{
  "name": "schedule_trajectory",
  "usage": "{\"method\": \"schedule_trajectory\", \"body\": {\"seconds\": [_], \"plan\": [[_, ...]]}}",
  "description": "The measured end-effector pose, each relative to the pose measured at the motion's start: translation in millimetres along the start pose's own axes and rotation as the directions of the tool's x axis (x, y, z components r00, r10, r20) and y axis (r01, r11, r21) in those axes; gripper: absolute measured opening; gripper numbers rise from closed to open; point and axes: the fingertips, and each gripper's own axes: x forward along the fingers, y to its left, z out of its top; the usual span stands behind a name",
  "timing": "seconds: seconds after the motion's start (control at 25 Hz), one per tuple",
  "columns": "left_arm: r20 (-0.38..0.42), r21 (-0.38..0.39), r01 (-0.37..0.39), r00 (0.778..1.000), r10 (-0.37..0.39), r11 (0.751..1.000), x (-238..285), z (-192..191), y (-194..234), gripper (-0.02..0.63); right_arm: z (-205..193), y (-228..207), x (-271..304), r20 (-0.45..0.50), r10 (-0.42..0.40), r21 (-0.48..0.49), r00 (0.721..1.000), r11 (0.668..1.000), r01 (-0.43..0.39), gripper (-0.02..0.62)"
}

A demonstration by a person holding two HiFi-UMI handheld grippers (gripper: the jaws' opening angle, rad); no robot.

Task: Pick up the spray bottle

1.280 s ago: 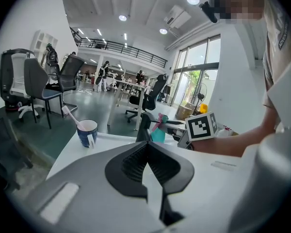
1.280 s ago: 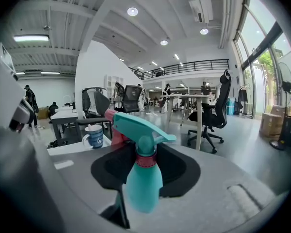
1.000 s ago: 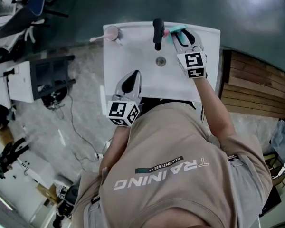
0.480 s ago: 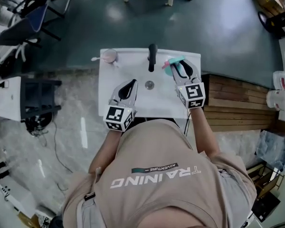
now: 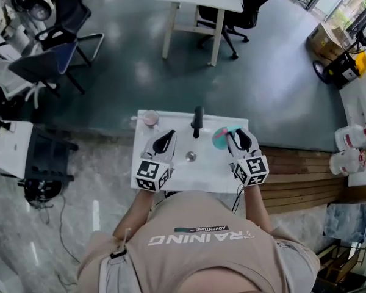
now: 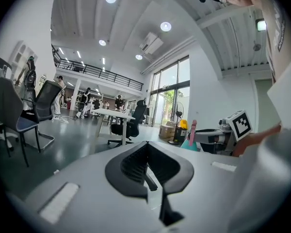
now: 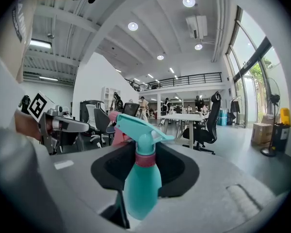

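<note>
One spray bottle (image 7: 141, 178) fills the right hand-held gripper (image 5: 238, 137), left hand-held gripper (image 5: 166, 138) clenched empty; shirt (image 5: 201, 252) reads "TRAINING ADVENTURE".

White washbasin (image 5: 201, 171), black tap (image 5: 197, 122), pink cup (image 5: 150, 118), dark office chair (image 5: 49, 65)

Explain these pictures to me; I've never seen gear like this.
A person holds two hand-held grippers, each carrying a cube with square markers. The top-down picture comes from a camera on the person's head. The other two come from cameras riding on each gripper, looking along its jaws. Below the grippers is a white washbasin with a black tap and a pink cup at its back corner. The right gripper is clamped on a teal spray bottle. The left gripper is shut and empty.
</note>
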Motion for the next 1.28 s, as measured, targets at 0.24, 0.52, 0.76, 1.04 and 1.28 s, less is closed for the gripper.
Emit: {"method": "schedule_trajectory", "body": {"seconds": [0.24,0.52,0.76,1.04,1.28], "plan": [[0.053,0.039,0.002,0.999,-0.004,0.999,-5,29,9,0.014,39,20,-4,0.082,0.024,-0.013,0.996,1.0,-0.023,0.13],[0.098,0.071,0.031,0.994,-0.038,0.997,2,54,-4,0.014,57,36,-15,0.126,0.052,-0.044,0.991,0.998,-0.047,0.13],[0.084,0.09,0.049,0.995,-0.056,0.995,2,51,-8,0.014,54,45,-15,0.13,0.056,-0.034,0.99,0.998,-0.052,0.129],[0.067,0.062,0.062,0.996,-0.066,0.996,5,34,-20,0.014,48,41,-26,0.116,0.039,-0.032,0.992,0.999,-0.036,0.129],[0.057,0.068,0.089,0.994,-0.093,0.994,8,32,-33,0.014,46,45,-30,0.116,0.05,-0.024,0.992,0.999,-0.048,0.129]]}}
